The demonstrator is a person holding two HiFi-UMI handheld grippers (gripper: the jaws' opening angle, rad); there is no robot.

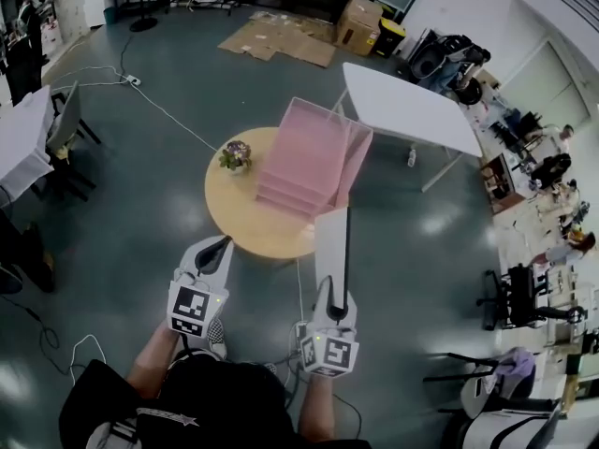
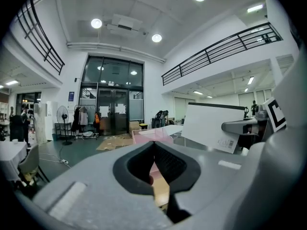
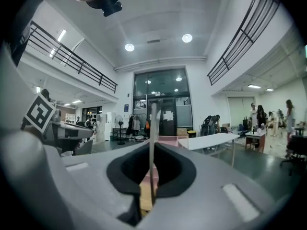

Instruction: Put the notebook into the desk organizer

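The notebook (image 1: 329, 241) is pinched upright in the right gripper (image 1: 338, 297), its long axis aimed at the organizer (image 1: 304, 157) just ahead, while the left gripper (image 1: 222, 245) is closed and empty.

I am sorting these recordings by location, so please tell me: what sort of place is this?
Probably a large open workshop or lab hall, not a home: a railed mezzanine, tall glass entrance doors, and flattened cardboard lying on a bare floor.
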